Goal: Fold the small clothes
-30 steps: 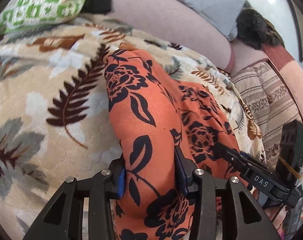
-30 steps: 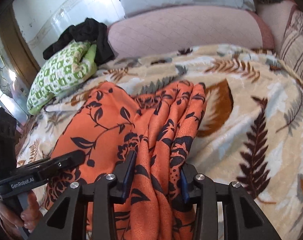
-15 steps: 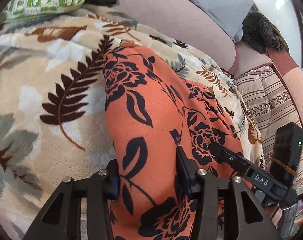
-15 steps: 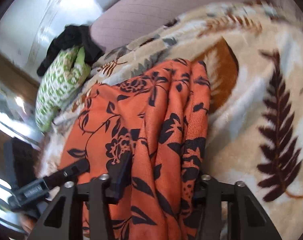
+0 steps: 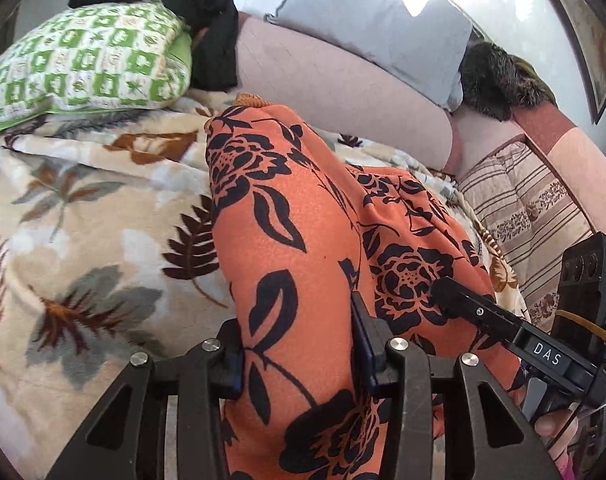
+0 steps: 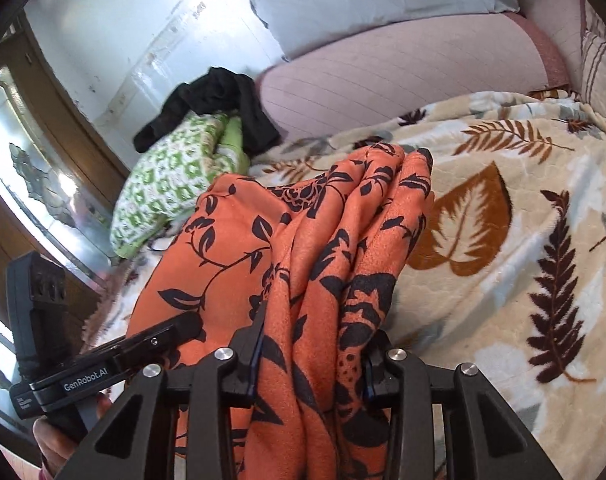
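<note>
Orange cloth [image 5: 303, 248]: lifted higher off the blanket [image 5: 83, 216] than before.
Left claw [image 5: 299, 344]: clamped on cloth.
Right claw [image 6: 311, 344]: closing, cloth gripped.

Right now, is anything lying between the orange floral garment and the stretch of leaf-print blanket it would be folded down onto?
Nothing visible does. The orange floral garment is bunched in both claws, and the leaf-print blanket beside it is bare. The green patterned pillow and the black clothing on top of it sit well back, by the wall.

garment [image 5: 303, 248]: orange, black floral print
state: bunched lengthwise in folds
place: between both grippers' fingers, stretching ahead
</note>
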Action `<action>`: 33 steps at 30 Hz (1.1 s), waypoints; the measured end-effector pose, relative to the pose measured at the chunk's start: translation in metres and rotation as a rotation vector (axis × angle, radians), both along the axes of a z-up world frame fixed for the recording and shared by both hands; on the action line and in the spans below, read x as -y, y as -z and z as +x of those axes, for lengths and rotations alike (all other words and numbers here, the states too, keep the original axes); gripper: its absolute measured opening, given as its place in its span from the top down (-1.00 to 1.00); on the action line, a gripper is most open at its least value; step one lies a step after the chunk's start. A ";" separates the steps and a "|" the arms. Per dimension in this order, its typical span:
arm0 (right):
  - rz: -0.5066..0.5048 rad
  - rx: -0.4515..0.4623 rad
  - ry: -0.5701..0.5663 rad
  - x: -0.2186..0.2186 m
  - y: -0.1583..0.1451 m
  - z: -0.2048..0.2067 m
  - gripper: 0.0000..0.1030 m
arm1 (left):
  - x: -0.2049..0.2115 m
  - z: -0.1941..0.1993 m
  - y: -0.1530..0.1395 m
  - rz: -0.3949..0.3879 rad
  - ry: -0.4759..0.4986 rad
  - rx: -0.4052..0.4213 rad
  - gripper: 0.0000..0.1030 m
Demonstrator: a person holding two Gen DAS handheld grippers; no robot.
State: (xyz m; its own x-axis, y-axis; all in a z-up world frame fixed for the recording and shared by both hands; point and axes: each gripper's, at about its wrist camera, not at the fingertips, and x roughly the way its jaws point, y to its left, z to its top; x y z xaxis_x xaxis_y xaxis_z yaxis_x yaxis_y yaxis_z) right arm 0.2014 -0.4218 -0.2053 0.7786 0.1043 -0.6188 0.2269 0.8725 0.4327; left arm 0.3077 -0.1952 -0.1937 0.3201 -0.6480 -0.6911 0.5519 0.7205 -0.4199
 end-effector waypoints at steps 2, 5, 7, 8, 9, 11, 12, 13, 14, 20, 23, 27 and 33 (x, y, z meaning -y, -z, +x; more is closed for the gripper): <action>0.002 0.018 -0.014 -0.012 -0.004 -0.003 0.25 | -0.009 -0.005 -0.002 0.002 -0.014 0.009 0.16; -0.001 0.026 -0.033 -0.031 -0.007 -0.006 0.25 | -0.025 -0.013 -0.001 0.005 -0.030 0.011 0.16; -0.003 0.026 -0.043 -0.040 -0.006 -0.009 0.25 | -0.032 -0.018 0.004 0.011 -0.038 0.009 0.16; -0.003 0.024 -0.047 -0.044 -0.004 -0.010 0.25 | -0.035 -0.021 0.007 0.018 -0.042 0.007 0.16; -0.002 0.021 -0.050 -0.048 -0.001 -0.013 0.25 | -0.038 -0.023 0.010 0.028 -0.047 0.004 0.16; 0.002 0.005 -0.054 -0.055 0.006 -0.014 0.25 | -0.042 -0.029 0.016 0.048 -0.052 -0.004 0.16; 0.005 -0.003 -0.055 -0.058 0.010 -0.017 0.25 | -0.044 -0.032 0.019 0.060 -0.053 -0.005 0.16; 0.007 -0.009 -0.056 -0.061 0.013 -0.019 0.25 | -0.045 -0.034 0.021 0.069 -0.055 -0.004 0.16; 0.007 -0.014 -0.057 -0.063 0.017 -0.021 0.25 | -0.047 -0.038 0.022 0.076 -0.056 -0.002 0.16; 0.016 -0.018 -0.063 -0.072 0.032 -0.030 0.25 | -0.054 -0.050 0.029 0.111 -0.071 0.010 0.16; 0.034 -0.018 -0.067 -0.074 0.042 -0.031 0.25 | -0.055 -0.054 0.033 0.138 -0.079 0.018 0.16; 0.037 -0.033 -0.074 -0.074 0.051 -0.027 0.25 | -0.052 -0.054 0.040 0.171 -0.089 0.021 0.15; 0.044 -0.049 -0.073 -0.071 0.059 -0.022 0.25 | -0.050 -0.054 0.044 0.191 -0.092 0.029 0.15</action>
